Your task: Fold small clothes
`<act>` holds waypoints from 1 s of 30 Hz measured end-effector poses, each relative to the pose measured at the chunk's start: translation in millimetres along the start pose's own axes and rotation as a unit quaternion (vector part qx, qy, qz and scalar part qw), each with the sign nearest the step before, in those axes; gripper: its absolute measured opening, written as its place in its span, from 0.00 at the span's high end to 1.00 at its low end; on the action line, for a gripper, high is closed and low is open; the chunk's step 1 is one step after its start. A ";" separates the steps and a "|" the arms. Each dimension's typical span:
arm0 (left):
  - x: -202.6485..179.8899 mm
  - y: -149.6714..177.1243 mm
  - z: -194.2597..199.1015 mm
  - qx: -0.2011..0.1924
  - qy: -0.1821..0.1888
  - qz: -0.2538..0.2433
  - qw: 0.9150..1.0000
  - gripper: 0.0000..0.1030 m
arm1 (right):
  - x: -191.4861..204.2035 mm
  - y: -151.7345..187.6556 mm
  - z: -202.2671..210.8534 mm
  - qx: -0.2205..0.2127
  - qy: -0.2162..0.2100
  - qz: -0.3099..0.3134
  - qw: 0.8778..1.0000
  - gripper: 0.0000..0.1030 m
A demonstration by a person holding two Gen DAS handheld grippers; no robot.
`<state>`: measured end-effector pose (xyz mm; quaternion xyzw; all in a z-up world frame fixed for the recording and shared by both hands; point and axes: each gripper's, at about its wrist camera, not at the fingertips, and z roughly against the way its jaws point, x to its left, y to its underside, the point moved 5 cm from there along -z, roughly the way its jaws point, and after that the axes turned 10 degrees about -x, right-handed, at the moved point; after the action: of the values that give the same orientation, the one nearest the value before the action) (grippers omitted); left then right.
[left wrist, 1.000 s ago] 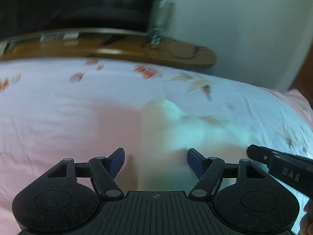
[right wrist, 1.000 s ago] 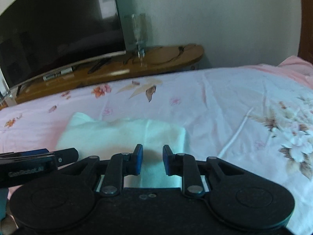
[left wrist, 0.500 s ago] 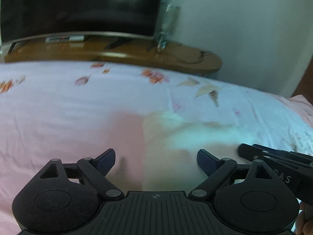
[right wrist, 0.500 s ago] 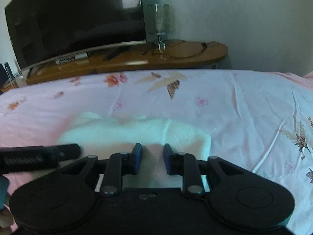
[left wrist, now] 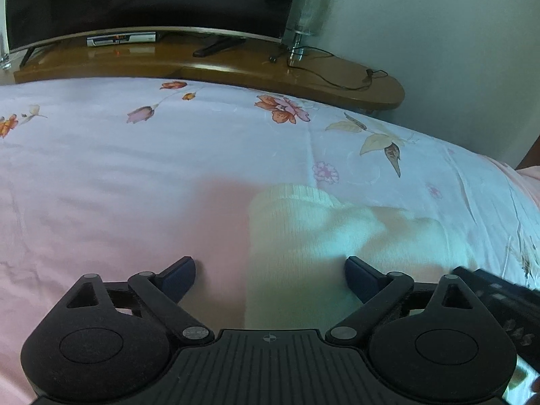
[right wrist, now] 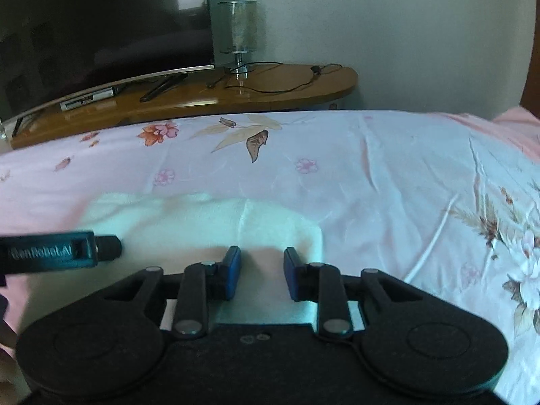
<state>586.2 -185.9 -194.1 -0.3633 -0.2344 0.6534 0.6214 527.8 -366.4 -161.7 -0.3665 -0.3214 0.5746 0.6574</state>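
Observation:
A small white knitted garment (left wrist: 320, 229) lies folded on the pink floral bedsheet (left wrist: 135, 175). My left gripper (left wrist: 270, 263) hovers over its left end. Its jaws are opening and stand wide, with the cloth lying under the gap and neither pad pressing on it. My right gripper (right wrist: 262, 252) sits at the garment's (right wrist: 202, 219) near right edge, with a narrow gap between its blue pads (right wrist: 233, 270) and nothing pinched there. One finger of the right gripper (left wrist: 496, 290) shows at the lower right of the left wrist view. The left gripper's finger (right wrist: 67, 251) shows at the left of the right wrist view.
Beyond the bed stands a curved wooden TV stand (right wrist: 270, 94) with a large dark television (right wrist: 101, 27), a glass lamp (right wrist: 238, 33), a set-top box (left wrist: 121, 38) and loose cables (right wrist: 290, 81). A pink pillow (right wrist: 516, 125) lies at the far right.
My left gripper's jaws have spread from a medium gap to wide, off the cloth. The right gripper's pads have parted slightly. The garment lies flatter on the sheet.

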 end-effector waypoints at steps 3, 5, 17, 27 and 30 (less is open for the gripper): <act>0.7 3.5 11.5 -0.005 0.005 -0.008 1.000 0.08 | 5.8 -3.8 21.3 -0.025 -0.014 0.005 1.000 0.73; 1.6 6.2 20.6 -0.008 0.008 -0.015 1.000 0.08 | 11.1 -3.6 35.4 -0.040 -0.024 0.011 0.999 0.73; 8.8 34.2 66.0 -0.012 0.029 -0.059 0.998 0.08 | 29.8 30.8 72.2 -0.032 -0.030 0.043 0.998 0.74; 8.2 46.5 85.5 -0.004 0.036 -0.078 0.996 0.08 | 28.2 39.0 80.3 -0.018 -0.018 0.020 0.999 0.74; 10.7 54.3 96.9 -0.006 0.038 -0.079 0.996 0.08 | 29.9 41.9 100.3 -0.029 -0.022 0.024 0.999 0.74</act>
<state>477.5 -167.7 -176.6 -0.3716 -0.2426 0.5864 0.6776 425.4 -322.5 -144.6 -0.3803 -0.3430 0.5884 0.6257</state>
